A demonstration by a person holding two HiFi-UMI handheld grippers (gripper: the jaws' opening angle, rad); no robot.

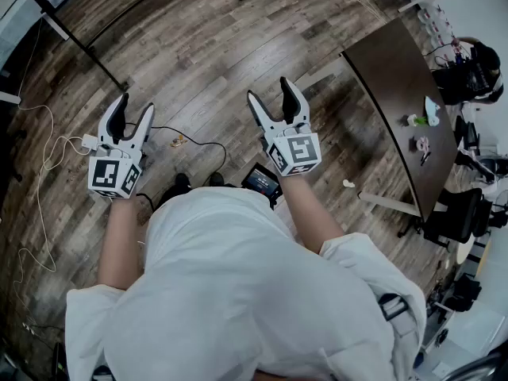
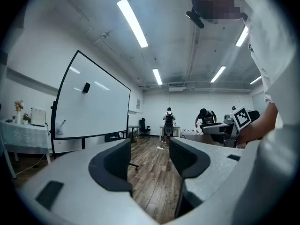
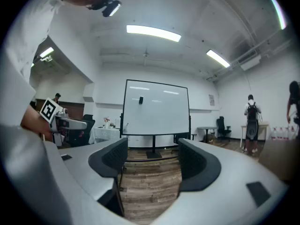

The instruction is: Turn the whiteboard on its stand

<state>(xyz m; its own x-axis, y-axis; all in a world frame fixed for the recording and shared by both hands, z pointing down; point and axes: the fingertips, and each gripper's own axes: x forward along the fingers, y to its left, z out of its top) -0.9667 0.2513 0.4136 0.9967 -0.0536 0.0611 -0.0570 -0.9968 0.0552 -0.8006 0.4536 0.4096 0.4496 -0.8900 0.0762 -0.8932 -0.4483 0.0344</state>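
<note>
The whiteboard [image 3: 156,108] stands upright on its black stand [image 3: 153,152] several steps ahead, straight in front of my right gripper [image 3: 152,156], with a small dark object stuck near its top. In the left gripper view the whiteboard [image 2: 91,102] shows at an angle on the left. In the head view only the stand's black floor bar [image 1: 75,38] shows at the top left. My left gripper [image 1: 128,117] and right gripper [image 1: 275,98] are held out side by side at waist height, both open with nothing between the jaws, far from the board.
A dark table [image 1: 397,94] with small items runs along the right. Loose cables [image 1: 44,153] lie on the wood floor at left, and a small device [image 1: 261,180] lies by the person's feet. People [image 2: 168,122] stand at desks at the far end. A cloth-covered table [image 2: 21,137] stands beside the board.
</note>
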